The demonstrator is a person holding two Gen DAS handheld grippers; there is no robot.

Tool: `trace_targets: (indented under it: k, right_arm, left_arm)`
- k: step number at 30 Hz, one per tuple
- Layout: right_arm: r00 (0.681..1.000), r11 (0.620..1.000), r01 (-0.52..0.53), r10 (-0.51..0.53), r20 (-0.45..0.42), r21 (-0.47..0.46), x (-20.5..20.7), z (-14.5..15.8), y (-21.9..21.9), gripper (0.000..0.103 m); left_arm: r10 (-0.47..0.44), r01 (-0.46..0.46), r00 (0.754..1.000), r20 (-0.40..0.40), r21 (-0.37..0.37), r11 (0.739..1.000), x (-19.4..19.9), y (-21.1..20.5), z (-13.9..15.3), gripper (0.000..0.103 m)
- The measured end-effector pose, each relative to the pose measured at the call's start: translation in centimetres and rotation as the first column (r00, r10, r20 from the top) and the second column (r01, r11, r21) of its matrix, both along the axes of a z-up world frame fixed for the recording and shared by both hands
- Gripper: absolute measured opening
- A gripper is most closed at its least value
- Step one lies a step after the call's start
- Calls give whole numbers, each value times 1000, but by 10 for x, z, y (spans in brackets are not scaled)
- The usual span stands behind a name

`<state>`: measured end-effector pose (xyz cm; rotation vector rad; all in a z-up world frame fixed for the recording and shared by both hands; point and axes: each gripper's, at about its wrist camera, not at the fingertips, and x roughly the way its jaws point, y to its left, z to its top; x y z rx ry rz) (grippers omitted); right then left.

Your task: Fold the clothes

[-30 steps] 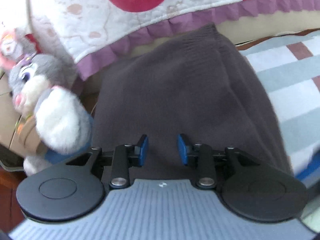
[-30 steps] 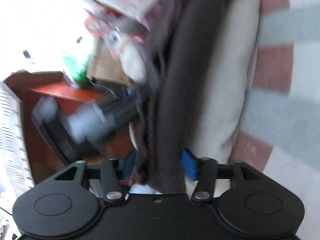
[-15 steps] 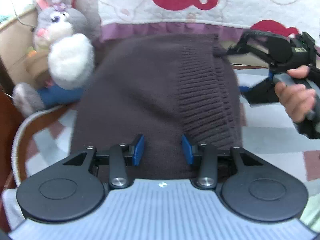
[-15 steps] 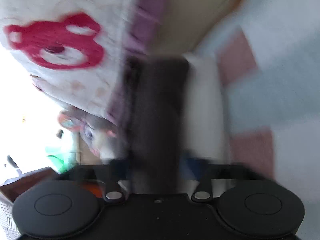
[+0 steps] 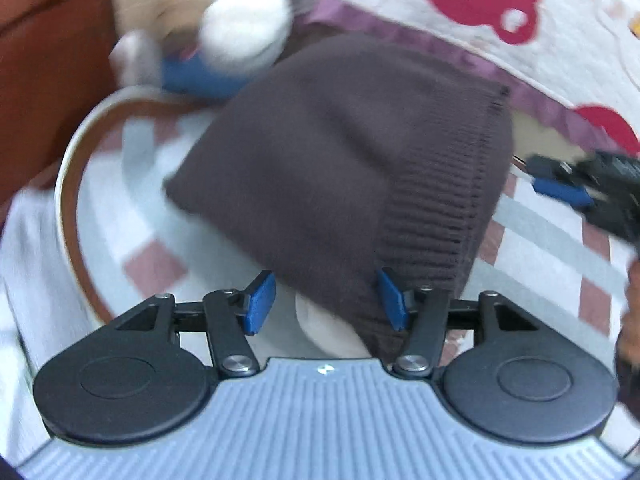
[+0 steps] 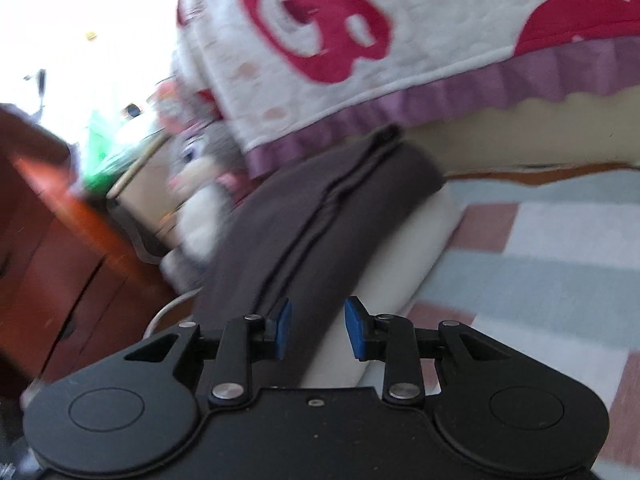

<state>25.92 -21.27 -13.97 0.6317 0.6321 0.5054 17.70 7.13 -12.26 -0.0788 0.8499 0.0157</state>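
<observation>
A dark brown knitted garment (image 5: 340, 168) lies folded on top of a white folded item (image 5: 324, 328) on the checked bedspread (image 5: 560, 264). My left gripper (image 5: 326, 300) is open, its blue pads either side of the garment's near edge without pinching it. My right gripper (image 6: 318, 330) is open just over the near end of the brown garment (image 6: 304, 216) and the white item (image 6: 396, 256) under it. The right gripper also shows at the right edge of the left wrist view (image 5: 560, 192), apart from the garment.
A white quilt with red bears and a purple frill (image 6: 400, 60) hangs behind the garment. A grey and white plush rabbit (image 5: 240, 36) sits at the bed's far left corner. Red-brown wooden furniture (image 6: 60, 248) stands beside the bed.
Both grippers have opened and let go of the brown garment, which now lies flat on the white item. The right gripper has drawn back to the right.
</observation>
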Motion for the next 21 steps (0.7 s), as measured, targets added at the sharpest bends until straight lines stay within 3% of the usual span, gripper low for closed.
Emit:
trace_targets:
  k: [4,7,9,10,11,13,16,21]
  right_arm:
    - [998,997,-60,61,7,-47,-31,2,1,36]
    - [998,998,-62,62,-2,10,-53,5,-12,39]
    - [999,997,-49,50,-16,52,-69,10,-26,43]
    - [999,998,-38,39,-19,60,-77,14,-32,43]
    - [999,998,-25,26,-20,51,-90,18,-39,45]
    - [1000,1000,0,0,-15,29,-113,28,-51,49]
    - [1000,1000,30,-30,-1,7,-150,40,-70,57]
    - [999,994,48,-50,-16,-99,-197,51,-92,58]
  left_arm:
    - [-43,44,999,-24,39,998,-10,-20,11,58]
    - [-80,79,995,-68,-7,997,-19,-36,28,61]
    - [-93,91,995,-39,-55,994,-33,-49,48,72]
    - [-100,99,995,-21,-65,993,-39,-56,57,82]
    - [-96,96,995,-11,-54,994,-46,-64,64,90]
    - [-90,91,996,3,-18,996,-58,-82,76,94]
    - [-114,114,993,1,79,990,-76,-114,85,95]
    - [-149,153,988,-38,179,972,-102,-161,87,98]
